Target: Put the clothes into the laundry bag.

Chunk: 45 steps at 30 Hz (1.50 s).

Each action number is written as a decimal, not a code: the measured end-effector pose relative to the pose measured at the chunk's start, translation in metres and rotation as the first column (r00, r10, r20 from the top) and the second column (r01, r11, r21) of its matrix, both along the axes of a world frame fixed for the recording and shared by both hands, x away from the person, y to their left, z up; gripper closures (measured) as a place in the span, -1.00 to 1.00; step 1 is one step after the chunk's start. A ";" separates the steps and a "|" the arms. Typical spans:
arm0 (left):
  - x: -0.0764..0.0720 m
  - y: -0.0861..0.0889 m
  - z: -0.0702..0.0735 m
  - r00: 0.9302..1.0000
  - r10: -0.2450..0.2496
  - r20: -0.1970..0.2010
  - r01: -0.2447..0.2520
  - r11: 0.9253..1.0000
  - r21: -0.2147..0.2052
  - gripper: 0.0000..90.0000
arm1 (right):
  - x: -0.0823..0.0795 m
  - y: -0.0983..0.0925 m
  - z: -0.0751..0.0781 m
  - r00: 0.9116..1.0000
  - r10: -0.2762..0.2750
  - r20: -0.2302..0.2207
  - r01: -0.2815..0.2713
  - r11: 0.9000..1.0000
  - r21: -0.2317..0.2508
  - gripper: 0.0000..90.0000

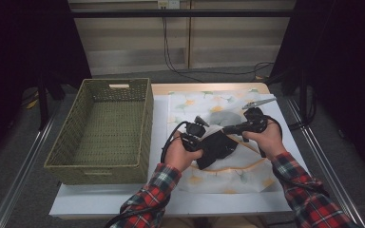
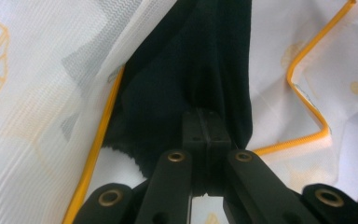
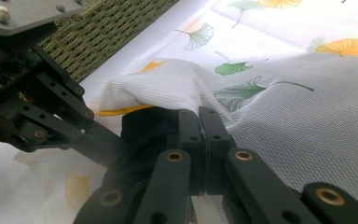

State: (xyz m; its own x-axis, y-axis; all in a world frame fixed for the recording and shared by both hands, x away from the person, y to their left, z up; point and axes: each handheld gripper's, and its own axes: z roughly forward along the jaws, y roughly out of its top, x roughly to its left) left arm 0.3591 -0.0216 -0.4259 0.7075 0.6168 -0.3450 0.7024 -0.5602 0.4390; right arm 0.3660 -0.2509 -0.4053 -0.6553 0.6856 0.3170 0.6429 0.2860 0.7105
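White table (image 1: 123,202), left gripper (image 2: 206,123) and right gripper (image 3: 199,122) both clamped on black cloth (image 2: 186,70), cloth half-hidden inside mesh bag (image 3: 279,107)

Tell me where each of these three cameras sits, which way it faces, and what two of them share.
High view: above the person's side of the table, looking forward and down on the wicker basket, the leaf-print mesh bag and the dark cloth; both plaid-sleeved forearms show.
Left gripper view: rides the left hand-held gripper, looking along its jaws, shut on the dark cloth.
Right gripper view: rides the right hand-held gripper, likewise shut on the cloth.
Shared: both gripper views show cloth, bag and its orange zip.
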 end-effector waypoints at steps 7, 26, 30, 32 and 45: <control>0.003 -0.009 -0.014 1.000 0.008 0.009 -0.007 1.000 -0.028 1.00 | -0.001 0.000 0.002 1.000 -0.002 0.004 0.002 1.000 0.002 1.00; 0.012 -0.025 -0.020 0.994 0.057 0.089 -0.054 0.998 -0.034 1.00 | -0.002 -0.002 0.004 1.000 -0.009 0.007 0.009 1.000 0.004 1.00; 0.015 -0.028 -0.019 0.993 0.067 0.101 -0.063 0.997 -0.039 1.00 | -0.001 -0.002 0.003 1.000 -0.002 0.008 0.002 1.000 0.004 1.00; 0.016 -0.029 -0.020 0.992 0.076 0.105 -0.071 0.996 -0.044 1.00 | -0.002 -0.002 0.002 1.000 -0.004 0.008 0.004 1.000 0.003 1.00; 0.024 -0.030 -0.018 0.985 0.105 0.133 -0.095 0.992 -0.079 0.99 | -0.003 -0.002 0.001 1.000 0.002 0.007 -0.002 1.000 0.002 1.00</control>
